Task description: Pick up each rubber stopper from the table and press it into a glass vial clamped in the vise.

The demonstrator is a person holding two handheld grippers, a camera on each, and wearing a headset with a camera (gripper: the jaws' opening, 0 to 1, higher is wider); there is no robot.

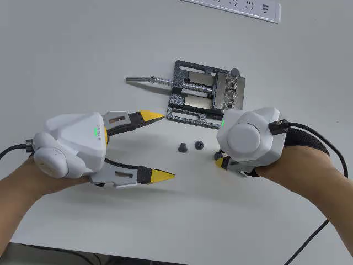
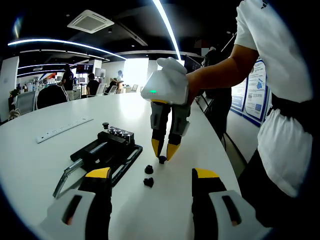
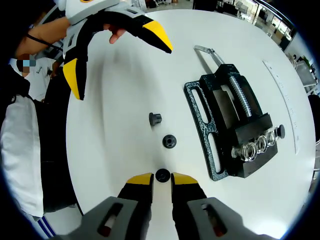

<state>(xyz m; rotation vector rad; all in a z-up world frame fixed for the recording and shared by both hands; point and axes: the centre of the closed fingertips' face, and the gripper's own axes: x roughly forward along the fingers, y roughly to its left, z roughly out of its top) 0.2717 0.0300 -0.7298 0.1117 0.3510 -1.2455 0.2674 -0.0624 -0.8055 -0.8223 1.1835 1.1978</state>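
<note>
White desk in an open-plan office. Wall posters behind the person carry print too small to read. A white power strip lies on the desk beyond the vise.

The vise is black cast metal with a bright screw handle projecting from its left end. Its right end clamps a row of three clear, open glass vials. An end stopper, dark grey, sits at the far end of that row; whether a vial is under it cannot be told.

Just in front of the vise, one loose stopper lies on its side and a second loose stopper stands flange-up. Both are small, dark and flanged.

The right gripper, in front of the vise's right end, has its jaws narrowed onto a third stopper, the yellow tips against its sides at desk level.

The left gripper, to the left of the vise, has its jaws spread wide with nothing between them. A green light shows on each gripper housing.
</note>
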